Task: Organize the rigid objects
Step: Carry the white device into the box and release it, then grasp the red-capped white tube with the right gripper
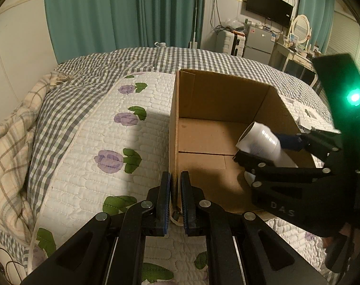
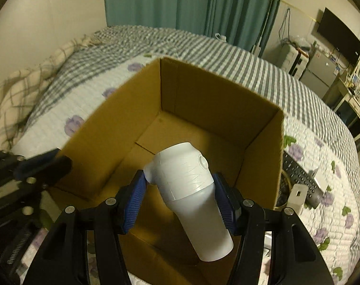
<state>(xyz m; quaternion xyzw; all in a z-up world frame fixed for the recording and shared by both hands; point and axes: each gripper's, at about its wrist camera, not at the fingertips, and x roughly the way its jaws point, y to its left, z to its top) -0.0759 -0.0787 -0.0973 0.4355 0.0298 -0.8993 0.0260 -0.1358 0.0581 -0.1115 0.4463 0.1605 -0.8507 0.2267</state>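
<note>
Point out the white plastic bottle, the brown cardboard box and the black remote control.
White plastic bottle (image 2: pixel 187 178): right wrist view, on its ribbed upper body.
Brown cardboard box (image 2: pixel 218 99): right wrist view, on its far inner wall.
Black remote control (image 2: pixel 298 175): right wrist view, on its keypad.

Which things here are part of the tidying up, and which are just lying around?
Part of the job:
- cardboard box
- white bottle, held over the box by the right hand-held gripper
- left hand-held gripper, clamped on the box wall

Just lying about:
- remote control
- small white block
- flowered quilt
</note>
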